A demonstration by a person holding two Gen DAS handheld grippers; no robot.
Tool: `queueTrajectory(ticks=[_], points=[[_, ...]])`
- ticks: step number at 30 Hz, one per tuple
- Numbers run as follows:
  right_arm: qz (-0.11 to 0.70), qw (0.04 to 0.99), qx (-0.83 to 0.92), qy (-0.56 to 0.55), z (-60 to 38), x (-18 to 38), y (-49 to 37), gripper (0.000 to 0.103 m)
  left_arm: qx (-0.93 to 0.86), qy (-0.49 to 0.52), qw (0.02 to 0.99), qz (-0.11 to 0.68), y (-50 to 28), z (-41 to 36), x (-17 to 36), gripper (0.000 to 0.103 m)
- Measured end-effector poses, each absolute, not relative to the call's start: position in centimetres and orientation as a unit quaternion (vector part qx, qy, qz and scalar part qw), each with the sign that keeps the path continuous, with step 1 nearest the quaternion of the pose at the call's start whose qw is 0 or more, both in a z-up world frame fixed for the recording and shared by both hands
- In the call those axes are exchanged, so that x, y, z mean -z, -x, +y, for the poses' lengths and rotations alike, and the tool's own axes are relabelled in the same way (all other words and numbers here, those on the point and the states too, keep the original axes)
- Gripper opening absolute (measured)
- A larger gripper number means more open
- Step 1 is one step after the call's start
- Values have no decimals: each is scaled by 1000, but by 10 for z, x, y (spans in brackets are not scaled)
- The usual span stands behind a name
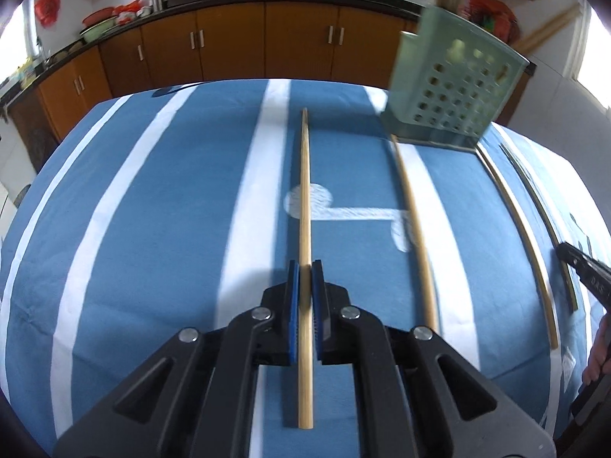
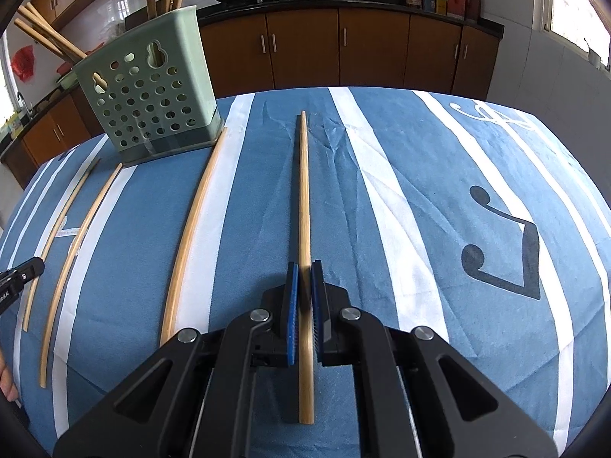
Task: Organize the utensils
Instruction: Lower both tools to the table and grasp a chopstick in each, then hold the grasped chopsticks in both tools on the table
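Both tools are clamped on a chopstick each. Left tool (image 1: pixel 304 263): blue pads pressed onto a bamboo chopstick (image 1: pixel 304 206), gripped toward its thick end. Right tool (image 2: pixel 304 265): same, jaws together on another chopstick (image 2: pixel 303 198), which casts a dark shadow strip along its left side on the bench.

Where things are: green perforated holder (image 2: pixel 152 107) stands on the blue-and-white striped cloth (image 2: pixel 382 210) at the far side of the bench, w/ several chopsticks already upright in it. 3 loose chopsticks lie flat on the cloth between the 2 tools: the one nearest the right tool (image 2: pixel 193 240), the middle one (image 2: pixel 76 252) and the one nearest the left tool (image 2: pixel 53 236).

Orientation: each held stick runs straight out along its tool's fingers, thin tip away from the camera, thick butt back under the tool body. Long axis approx. aligned w/ the cloth stripes, pointing roughly at the far bench edge. Can't tell for sure whether the held sticks are off the cloth or resting on it; right one looks slightly raised, given the shadow offset.

Step in hand, as I read it: carry to the holder & drop in. To do it well: keep grip firm, lift clear, swing the tip down so the stick goes near-vertical over the holder's open top, avoid knocking the sticks already inside, release only once the tip is inside. Go 1 tool at a time; the left-wrist view is blurred, so slow down near the holder.
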State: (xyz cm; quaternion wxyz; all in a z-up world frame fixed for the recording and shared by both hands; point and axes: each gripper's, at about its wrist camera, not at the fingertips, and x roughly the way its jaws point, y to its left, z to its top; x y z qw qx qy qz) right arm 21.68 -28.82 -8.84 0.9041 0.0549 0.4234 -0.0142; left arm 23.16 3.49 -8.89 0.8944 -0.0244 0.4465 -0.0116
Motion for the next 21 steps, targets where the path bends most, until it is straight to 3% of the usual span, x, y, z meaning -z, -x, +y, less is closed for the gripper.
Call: queueTrajectory(ticks=[21], points=[[421, 904, 10, -69, -293, 89, -218, 8, 22, 43, 900, 433, -229, 44, 90, 11]])
